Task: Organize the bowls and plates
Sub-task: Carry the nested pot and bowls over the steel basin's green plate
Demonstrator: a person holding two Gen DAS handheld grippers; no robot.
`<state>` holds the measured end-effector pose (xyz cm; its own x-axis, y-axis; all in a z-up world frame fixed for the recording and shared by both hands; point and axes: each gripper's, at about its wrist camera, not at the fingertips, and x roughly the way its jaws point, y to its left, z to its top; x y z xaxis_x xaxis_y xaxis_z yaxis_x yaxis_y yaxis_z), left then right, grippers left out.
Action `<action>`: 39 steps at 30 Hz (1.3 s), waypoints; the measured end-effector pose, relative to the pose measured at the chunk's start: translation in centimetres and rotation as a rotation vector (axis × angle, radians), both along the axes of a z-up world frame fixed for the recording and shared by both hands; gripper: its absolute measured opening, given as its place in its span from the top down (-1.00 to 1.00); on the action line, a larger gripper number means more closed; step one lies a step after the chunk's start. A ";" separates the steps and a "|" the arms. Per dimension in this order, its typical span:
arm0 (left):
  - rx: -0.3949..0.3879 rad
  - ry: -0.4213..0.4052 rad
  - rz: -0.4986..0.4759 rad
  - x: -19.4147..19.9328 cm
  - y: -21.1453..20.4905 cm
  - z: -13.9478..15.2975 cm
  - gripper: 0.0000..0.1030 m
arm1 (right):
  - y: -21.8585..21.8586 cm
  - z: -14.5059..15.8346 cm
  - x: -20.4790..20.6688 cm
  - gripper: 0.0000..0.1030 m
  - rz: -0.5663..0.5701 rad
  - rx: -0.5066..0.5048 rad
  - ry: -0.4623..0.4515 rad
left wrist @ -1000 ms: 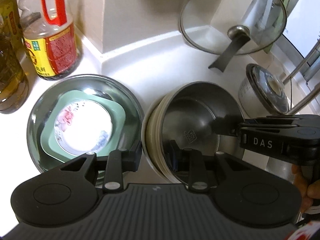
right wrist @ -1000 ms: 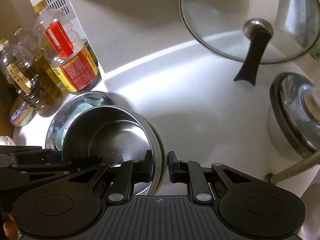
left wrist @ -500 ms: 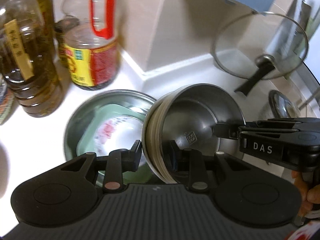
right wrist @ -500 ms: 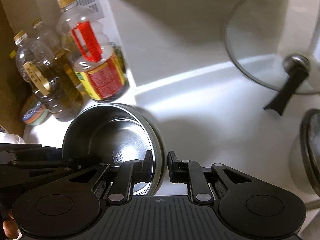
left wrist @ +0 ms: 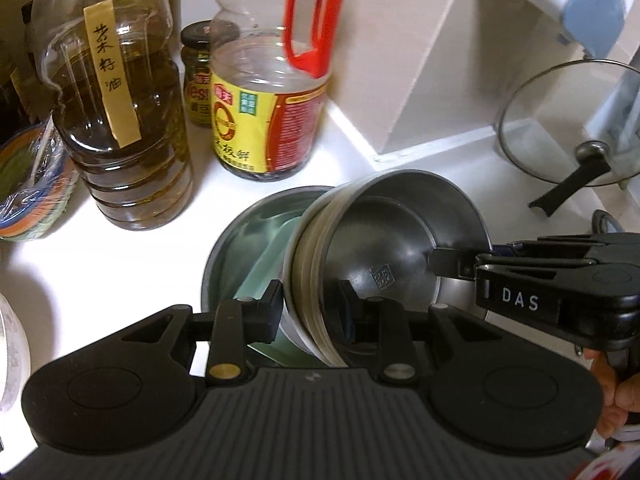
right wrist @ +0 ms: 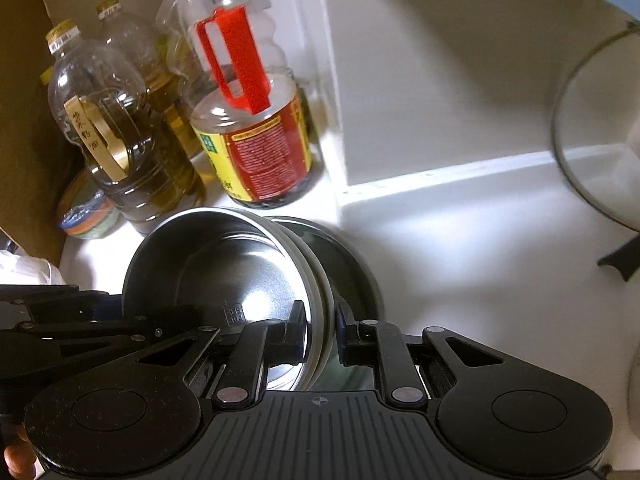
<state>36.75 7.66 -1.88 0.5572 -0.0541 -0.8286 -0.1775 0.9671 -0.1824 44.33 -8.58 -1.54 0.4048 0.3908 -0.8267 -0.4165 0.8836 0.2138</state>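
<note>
A stack of nested bowls [left wrist: 384,248], steel one on top and cream ones beneath, hangs tilted over a large steel bowl [left wrist: 240,236] that holds a pale green square dish [left wrist: 268,256]. My left gripper [left wrist: 314,310] is shut on the stack's near rim. My right gripper [right wrist: 320,326] is shut on the opposite rim; it also shows in the left wrist view [left wrist: 460,260]. The stack [right wrist: 240,276] covers most of the large steel bowl [right wrist: 352,264] in the right wrist view.
Oil bottles [left wrist: 116,112], a red-handled sauce bottle [left wrist: 272,92] and a jar [left wrist: 196,76] stand behind the bowls against the wall. A wrapped colourful bowl [left wrist: 28,184] sits far left. A glass pot lid [left wrist: 568,128] leans at the right.
Both grippers have carried the bowl stack to the left, from beside the large steel bowl to above it. The stack is more tilted. The bottles look closer.
</note>
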 end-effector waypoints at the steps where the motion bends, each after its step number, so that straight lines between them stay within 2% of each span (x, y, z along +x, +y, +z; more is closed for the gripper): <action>1: -0.002 0.005 0.002 0.2 0.2 -0.2 0.51 | 0.2 -0.2 0.2 0.71 0.004 -0.004 0.005; 16: -0.045 0.082 0.018 1.5 1.1 -2.5 0.51 | 1.7 -2.0 2.0 0.72 0.035 -0.058 0.081; 28: -0.080 0.094 0.042 1.9 2.2 -3.2 0.48 | 2.7 -2.5 2.9 0.72 0.047 -0.077 0.080; 39: -0.074 0.077 0.024 2.1 2.3 -3.3 0.47 | 2.6 -2.5 2.8 0.72 0.024 -0.077 0.079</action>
<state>38.82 9.95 -5.17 0.4940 -0.1043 -0.8632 -0.2163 0.9468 -0.2382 47.15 -5.95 -4.06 0.3284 0.3342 -0.8834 -0.4226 0.8885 0.1790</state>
